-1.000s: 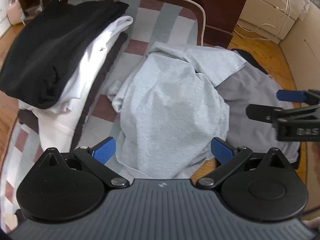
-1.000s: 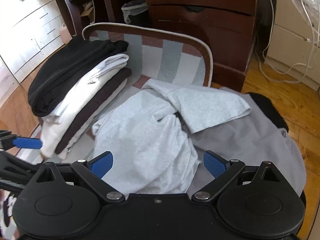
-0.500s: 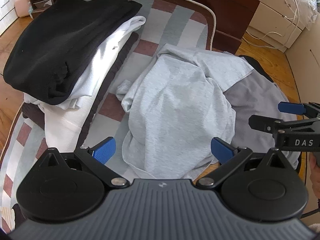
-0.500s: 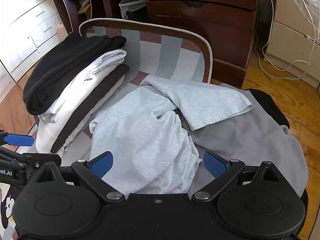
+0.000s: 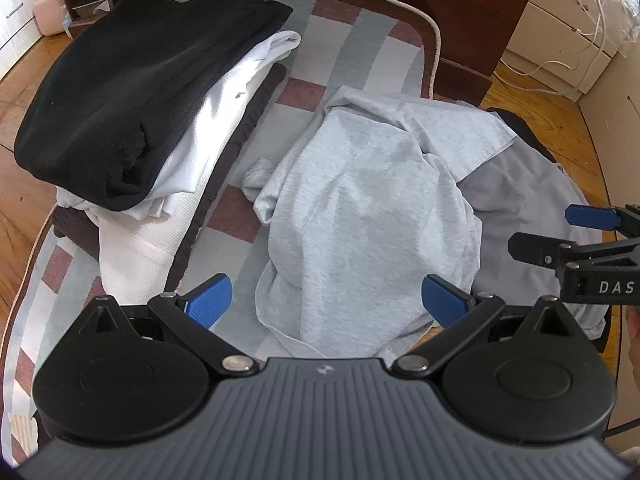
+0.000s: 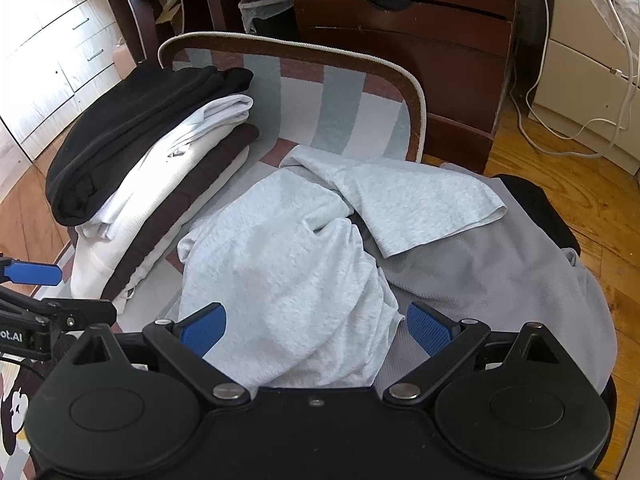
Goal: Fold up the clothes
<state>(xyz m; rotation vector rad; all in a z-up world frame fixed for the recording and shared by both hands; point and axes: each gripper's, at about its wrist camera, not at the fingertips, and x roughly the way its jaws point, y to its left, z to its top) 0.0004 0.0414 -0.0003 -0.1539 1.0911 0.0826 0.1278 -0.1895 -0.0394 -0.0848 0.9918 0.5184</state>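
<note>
Crumpled light-grey cotton shirt (image 5: 368, 216) lies on the striped rug (image 5: 360, 40), beside folded clothes (image 5: 132, 112). Left gripper (image 5: 326, 298) and right gripper (image 6: 316, 326), lettered "DAS", gape wide, holding nothing.

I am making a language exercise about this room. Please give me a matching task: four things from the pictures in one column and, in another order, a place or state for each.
Things
1. black garment
2. light grey garment
3. left gripper
4. white cable

Places or states
A. lies on the wooden floor
B. crumpled, not folded
C. on top of the folded stack
D. open, holding nothing

Pairs: 1-C, 2-B, 3-D, 4-A
</note>
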